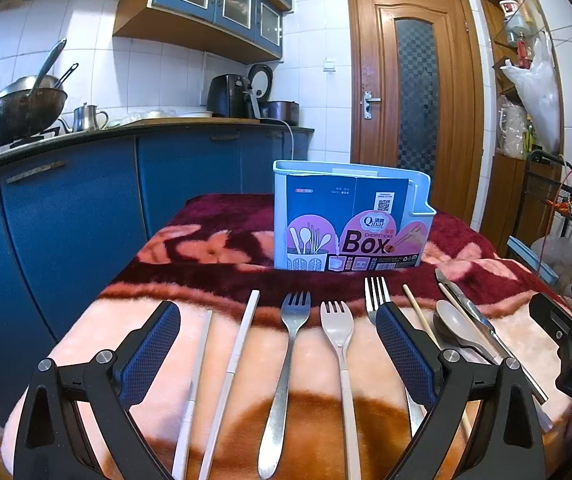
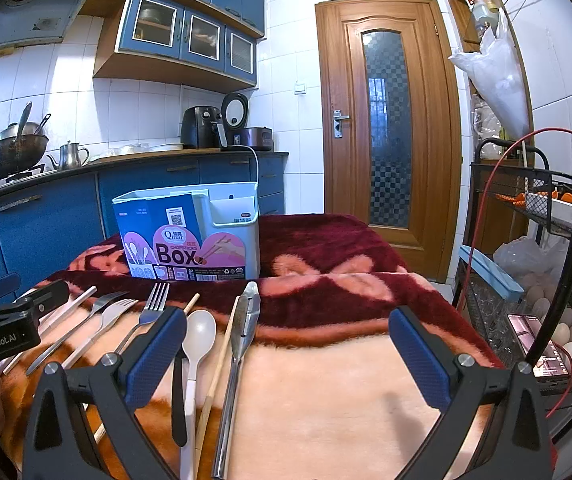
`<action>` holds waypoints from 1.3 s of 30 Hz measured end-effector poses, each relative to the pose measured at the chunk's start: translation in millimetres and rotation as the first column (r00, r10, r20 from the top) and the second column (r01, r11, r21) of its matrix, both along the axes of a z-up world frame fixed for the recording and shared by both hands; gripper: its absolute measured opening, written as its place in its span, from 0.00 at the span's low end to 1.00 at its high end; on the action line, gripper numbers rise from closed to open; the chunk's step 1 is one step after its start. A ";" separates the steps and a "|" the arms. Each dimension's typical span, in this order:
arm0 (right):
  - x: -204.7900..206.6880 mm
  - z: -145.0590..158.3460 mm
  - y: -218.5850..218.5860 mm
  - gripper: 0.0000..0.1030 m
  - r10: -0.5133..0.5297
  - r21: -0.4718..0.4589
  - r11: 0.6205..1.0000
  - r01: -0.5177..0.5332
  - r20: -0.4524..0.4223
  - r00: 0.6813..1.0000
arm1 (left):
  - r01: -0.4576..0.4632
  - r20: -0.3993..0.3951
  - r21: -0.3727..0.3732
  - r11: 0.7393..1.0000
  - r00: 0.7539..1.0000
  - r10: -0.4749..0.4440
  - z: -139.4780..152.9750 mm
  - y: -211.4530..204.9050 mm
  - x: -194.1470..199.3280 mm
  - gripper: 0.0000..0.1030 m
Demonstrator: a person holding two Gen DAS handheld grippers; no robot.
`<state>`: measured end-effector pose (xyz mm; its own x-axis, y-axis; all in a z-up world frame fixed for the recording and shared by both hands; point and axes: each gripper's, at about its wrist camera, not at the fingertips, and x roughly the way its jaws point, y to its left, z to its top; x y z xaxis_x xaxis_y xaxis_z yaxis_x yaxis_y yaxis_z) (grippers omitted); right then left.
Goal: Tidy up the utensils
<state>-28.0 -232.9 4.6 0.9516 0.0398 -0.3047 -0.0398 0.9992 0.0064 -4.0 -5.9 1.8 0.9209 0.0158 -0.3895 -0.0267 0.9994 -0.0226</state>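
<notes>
A pale blue chopsticks box (image 1: 350, 216) (image 2: 189, 232) stands upright at the back of the blanket-covered table. Utensils lie in a row in front of it: white chopsticks (image 1: 241, 340), a steel fork (image 1: 286, 360), a beige fork (image 1: 340, 344), another steel fork (image 1: 376, 292), a wooden chopstick (image 1: 418, 312), a beige spoon (image 1: 458, 324) (image 2: 197, 340) and a steel knife (image 1: 474, 316) (image 2: 241, 344). My left gripper (image 1: 277, 352) hovers open over the forks. My right gripper (image 2: 288, 354) is open above bare blanket right of the knife, empty.
The table is covered by a red and peach blanket (image 2: 326, 392). Blue kitchen cabinets (image 1: 65, 220) run along the left. A wire rack (image 2: 558, 320) with eggs and a phone stands right of the table. A wooden door (image 1: 414, 92) is behind.
</notes>
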 end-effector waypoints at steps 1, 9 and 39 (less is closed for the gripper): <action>0.0 0.0 0.0 1.00 0.000 0.000 1.000 0.000 0.000 1.000 | 0.000 0.001 0.001 1.000 1.000 0.000 0.1 -0.1 -0.1 0.95; -0.1 -0.3 -0.1 1.00 0.000 0.000 1.000 0.000 0.001 1.000 | 0.000 0.002 0.003 1.000 1.000 0.000 -0.1 -0.4 -0.4 0.95; -1.1 0.4 0.4 1.00 0.000 -0.001 1.000 0.000 0.005 1.000 | 0.000 0.006 0.007 1.000 1.000 0.000 0.0 -1.3 -2.3 0.95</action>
